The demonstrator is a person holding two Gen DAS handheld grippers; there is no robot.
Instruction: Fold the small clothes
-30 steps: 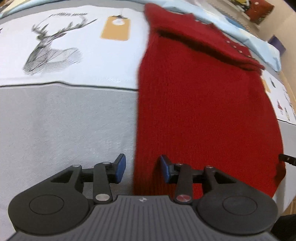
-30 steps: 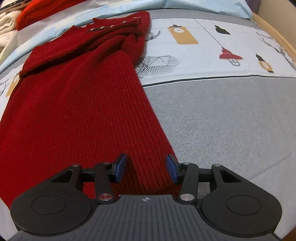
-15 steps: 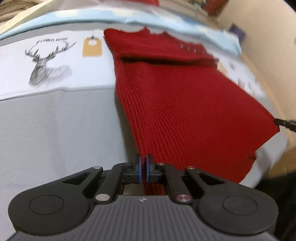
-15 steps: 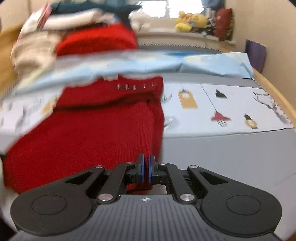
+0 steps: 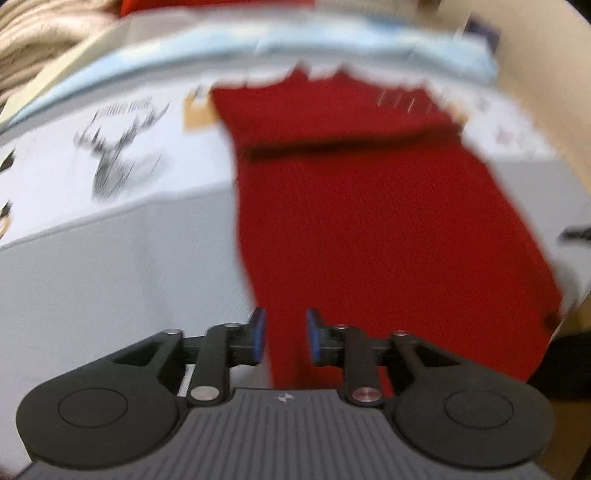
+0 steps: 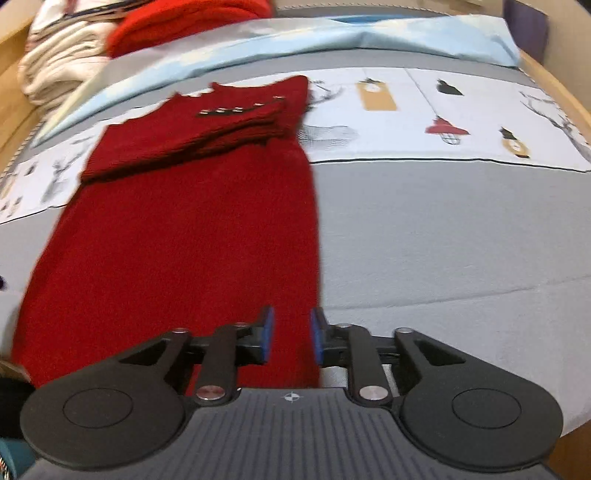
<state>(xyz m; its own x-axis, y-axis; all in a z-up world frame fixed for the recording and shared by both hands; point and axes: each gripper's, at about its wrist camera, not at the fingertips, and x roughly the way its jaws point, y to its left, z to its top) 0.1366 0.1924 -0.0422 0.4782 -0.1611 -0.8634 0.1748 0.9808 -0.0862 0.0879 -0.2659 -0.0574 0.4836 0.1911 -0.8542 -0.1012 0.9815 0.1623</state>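
Note:
A dark red knitted garment (image 5: 369, 221) (image 6: 192, 236) lies lengthwise on the grey bed cover (image 6: 443, 240). Its far end is folded back and shows a row of small metal snaps (image 6: 236, 110). My left gripper (image 5: 283, 334) stands over the garment's near left corner. Its jaws are opening, the red knit shows between the blue pads (image 5: 258, 332), and the pads do not press it. My right gripper (image 6: 291, 334) stands over the near right corner. Its jaws are opening too, with the knit between them and a gap at each pad. The left wrist view is blurred.
A white band printed with deer and lamps (image 6: 443, 122) crosses the cover beyond the garment. A light blue sheet (image 6: 332, 37) lies behind it. Piled cream and bright red clothes (image 6: 147, 26) sit at the far left. A wooden bed edge (image 6: 554, 96) runs along the right.
Both grippers stood open at the near hem, then shut on its corners and rose. Now both sets of jaws have parted again and the cameras look from higher up.

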